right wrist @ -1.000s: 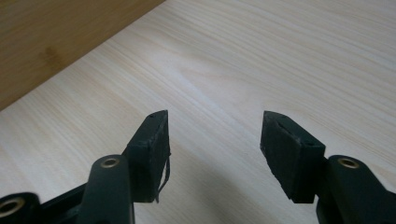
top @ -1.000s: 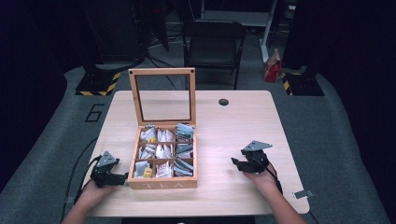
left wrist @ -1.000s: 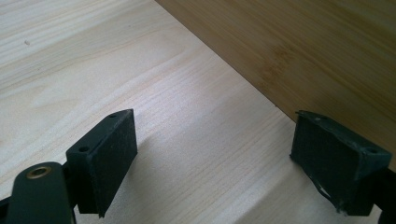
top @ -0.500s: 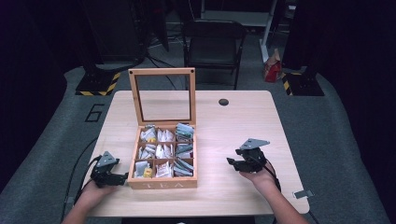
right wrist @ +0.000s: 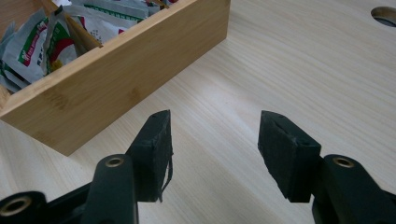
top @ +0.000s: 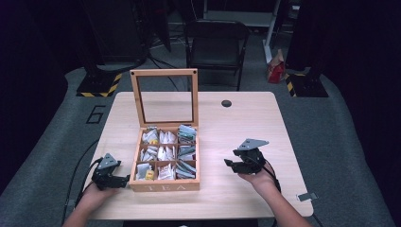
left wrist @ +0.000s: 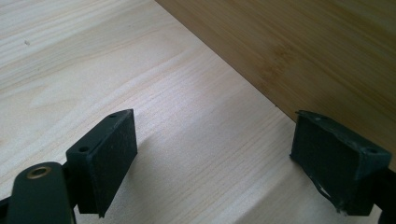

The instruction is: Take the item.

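Note:
A wooden tea box (top: 164,187) stands open at the table's front middle, its glass-paned lid (top: 164,73) upright behind it. Several compartments hold tea bags (top: 163,153). My left gripper (top: 124,179) rests low at the box's left front corner, open, nothing between its jaws. In the left gripper view, the left gripper (left wrist: 217,135) hovers over bare wood beside the box wall (left wrist: 303,51). My right gripper (top: 230,164) hangs to the right of the box, a gap away, open and empty. The right gripper view has the right gripper (right wrist: 215,140) pointing past the box corner (right wrist: 116,88) and its tea bags (right wrist: 32,46).
The light wooden table (top: 236,127) has a round cable hole (top: 226,103) behind the box, also visible as the cable hole (right wrist: 385,14). A small metal clip (top: 305,196) lies near the front right corner. A black chair (top: 215,42) and a red bag (top: 275,71) are beyond the table.
My right gripper has risen a little and drifted left toward the box. The left gripper has stayed where it was. The box is unchanged.

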A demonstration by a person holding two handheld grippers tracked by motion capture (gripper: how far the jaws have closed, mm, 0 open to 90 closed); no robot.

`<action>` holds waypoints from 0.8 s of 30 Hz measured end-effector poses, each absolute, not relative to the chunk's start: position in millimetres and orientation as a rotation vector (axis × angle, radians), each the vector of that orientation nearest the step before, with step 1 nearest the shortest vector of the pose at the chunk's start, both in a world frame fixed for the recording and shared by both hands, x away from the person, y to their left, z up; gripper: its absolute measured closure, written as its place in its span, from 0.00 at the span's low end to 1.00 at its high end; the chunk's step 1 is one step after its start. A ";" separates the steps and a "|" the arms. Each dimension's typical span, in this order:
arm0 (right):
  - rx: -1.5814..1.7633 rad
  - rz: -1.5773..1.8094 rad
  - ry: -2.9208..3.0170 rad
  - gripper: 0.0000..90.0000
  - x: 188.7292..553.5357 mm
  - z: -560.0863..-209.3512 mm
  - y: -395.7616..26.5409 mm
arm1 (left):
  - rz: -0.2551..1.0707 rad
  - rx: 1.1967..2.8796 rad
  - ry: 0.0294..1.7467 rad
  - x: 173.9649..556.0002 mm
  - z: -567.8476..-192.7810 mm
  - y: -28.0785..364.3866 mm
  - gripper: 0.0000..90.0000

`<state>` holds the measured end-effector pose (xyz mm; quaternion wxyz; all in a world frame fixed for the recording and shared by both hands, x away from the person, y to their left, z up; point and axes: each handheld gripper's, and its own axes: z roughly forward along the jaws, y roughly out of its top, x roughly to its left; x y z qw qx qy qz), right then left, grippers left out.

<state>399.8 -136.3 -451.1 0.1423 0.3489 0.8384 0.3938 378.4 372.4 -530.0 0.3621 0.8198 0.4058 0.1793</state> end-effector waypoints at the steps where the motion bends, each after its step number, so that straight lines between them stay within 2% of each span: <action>1: 1.007 1.138 2.421 0.48 399.9 -450.0 -135.1 | 0.464 2.113 1.043 378.6 -530.0 372.5 0.15; 24: 0.945 1.205 2.424 0.49 400.8 -422.8 -114.1 | 0.459 2.106 1.049 378.4 -530.2 372.1 0.15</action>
